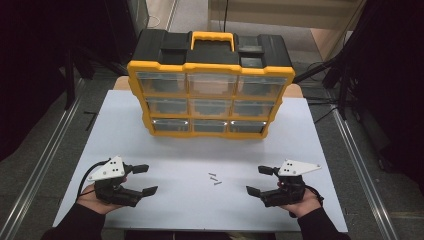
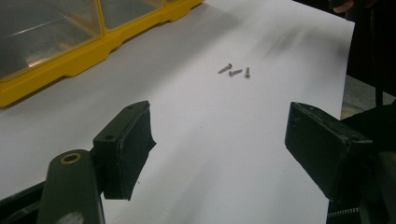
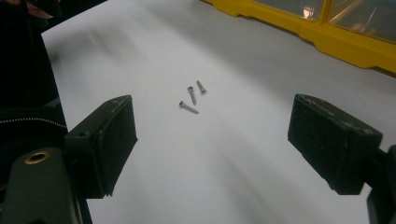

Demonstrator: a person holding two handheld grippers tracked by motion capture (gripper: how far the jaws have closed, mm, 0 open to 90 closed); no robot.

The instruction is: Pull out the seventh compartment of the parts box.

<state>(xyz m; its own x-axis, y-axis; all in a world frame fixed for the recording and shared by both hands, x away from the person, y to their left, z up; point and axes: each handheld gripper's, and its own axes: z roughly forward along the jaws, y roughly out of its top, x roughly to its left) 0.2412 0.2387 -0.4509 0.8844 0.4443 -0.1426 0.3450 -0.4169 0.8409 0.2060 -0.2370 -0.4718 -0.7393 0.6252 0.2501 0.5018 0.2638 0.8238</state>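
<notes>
On the white table (image 1: 200, 200), seen from the high view, three small screws (image 1: 215, 178) lie between the two grippers, in front of the yellow organizer box (image 1: 210, 97). The left gripper (image 1: 144, 179) and the right gripper (image 1: 257, 180) both have jaws wide apart and hold nothing. The screws seem a little nearer to the right gripper, so I judge that one better placed.

From the left gripper view, the screws (image 2: 235, 71) lie ahead and well apart from the jaws, each pointing a different way.

From the right gripper view, the screws (image 3: 192, 98) lie ahead, slightly left of middle. Their heads are too small to read. The box drawers' contents are hard to make out.
</notes>
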